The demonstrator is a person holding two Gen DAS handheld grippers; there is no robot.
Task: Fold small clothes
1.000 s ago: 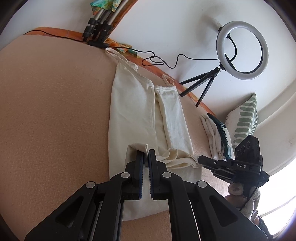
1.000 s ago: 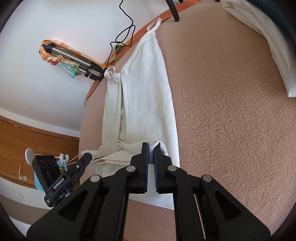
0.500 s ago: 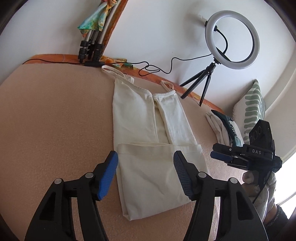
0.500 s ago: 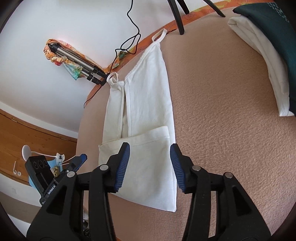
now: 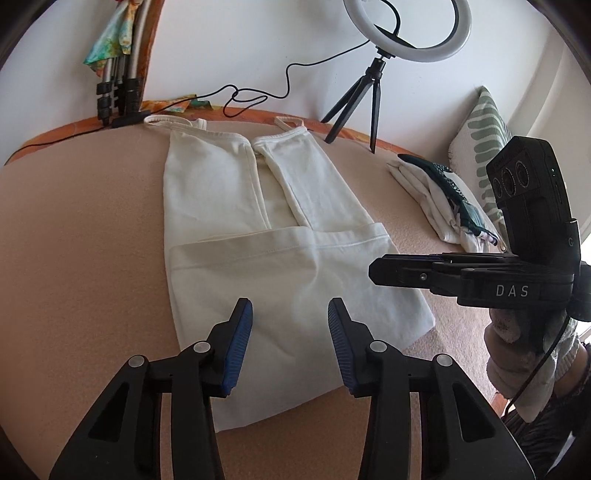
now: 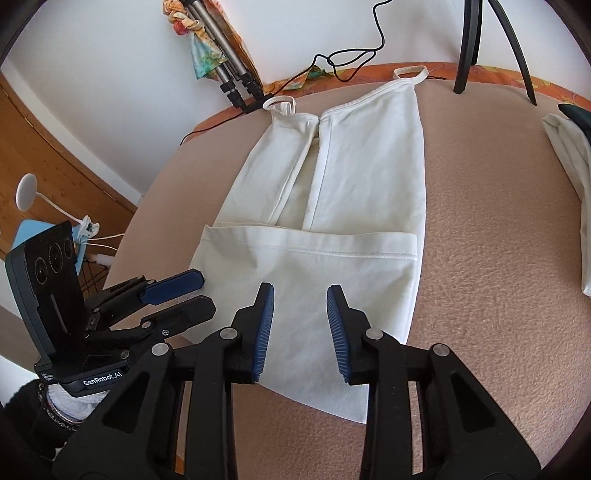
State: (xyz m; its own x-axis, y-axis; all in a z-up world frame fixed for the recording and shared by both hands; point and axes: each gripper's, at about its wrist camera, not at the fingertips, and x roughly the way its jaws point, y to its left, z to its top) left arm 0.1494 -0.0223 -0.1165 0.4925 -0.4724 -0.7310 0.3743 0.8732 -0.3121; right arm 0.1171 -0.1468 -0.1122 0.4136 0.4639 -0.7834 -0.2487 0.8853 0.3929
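Note:
A cream strappy top (image 5: 229, 184) (image 6: 354, 177) lies flat on the tan blanket (image 5: 74, 240), its sides folded inward. Its lower part is folded up, the hem (image 5: 280, 245) lying across the middle. My left gripper (image 5: 290, 314) hovers over the near folded edge. Its jaws are closing, the blue pads (image 5: 242, 332) are apart, and nothing is pressed between them. My right gripper (image 6: 300, 295) hovers the same way over the fold; its jaws are closing too and hold nothing. Each gripper shows in the other's view: the right (image 5: 376, 271) beside the cloth's right edge, the left (image 6: 203, 293) at its left edge.
A ring light (image 5: 406, 29) on a small tripod stands at the far edge with its cable (image 5: 258, 96). Folded clothes (image 5: 436, 199) and a leaf-print pillow (image 5: 484, 136) lie to the right. Folded tripod legs (image 5: 118, 74) lean on the wall. Wooden furniture (image 6: 55, 155) stands left.
Both grippers were shut on the hem a second ago. They laid it over the top, let go and drew back. Their jaws are now narrower than half a second ago.

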